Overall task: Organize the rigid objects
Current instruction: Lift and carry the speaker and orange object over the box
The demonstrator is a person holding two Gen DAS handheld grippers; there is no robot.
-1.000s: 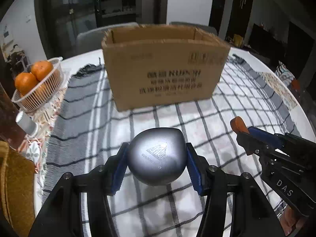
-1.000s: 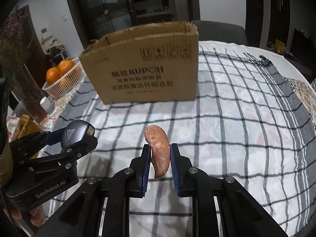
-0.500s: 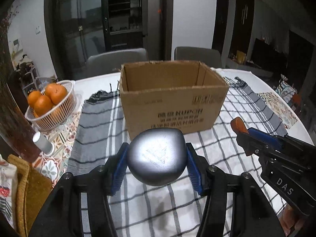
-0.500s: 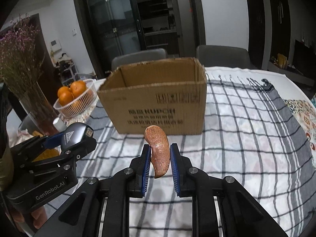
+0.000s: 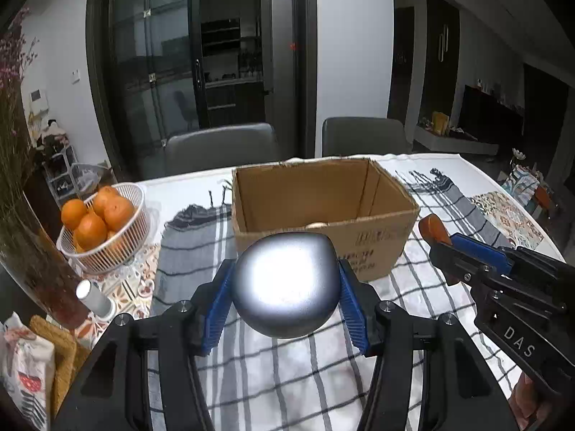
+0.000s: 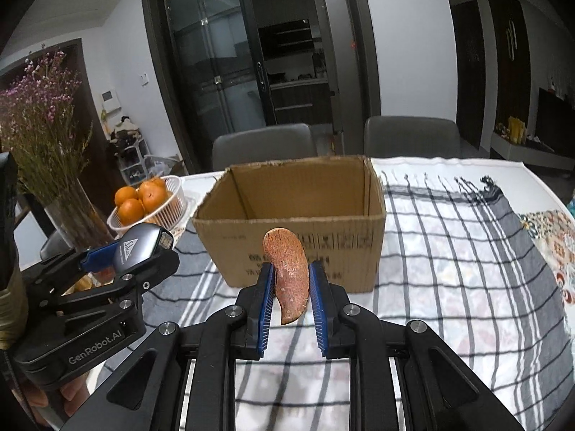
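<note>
My left gripper [image 5: 285, 287] is shut on a rounded grey metallic device [image 5: 286, 283], held in the air in front of the open cardboard box [image 5: 323, 212]. My right gripper [image 6: 289, 287] is shut on a curved reddish-brown wooden comb [image 6: 289, 276], also held above the cloth before the box [image 6: 291, 226]. In the right wrist view the left gripper [image 6: 118, 262] with the grey device [image 6: 138, 246] is at the left. In the left wrist view the right gripper [image 5: 442, 248] is at the right, with the comb's tip [image 5: 431, 228] showing. A small pale object lies inside the box, mostly hidden.
A checked cloth [image 6: 449, 251] covers the round table. A white basket of oranges [image 5: 104, 230] and a glass vase with dried flowers [image 6: 46, 165] stand at the left. A small metal cylinder [image 5: 95, 298] sits near the vase. Two grey chairs [image 5: 222, 151] stand behind the table.
Both grippers have risen with their objects, so the box now appears lower and its open inside shows. Grips are unchanged.
</note>
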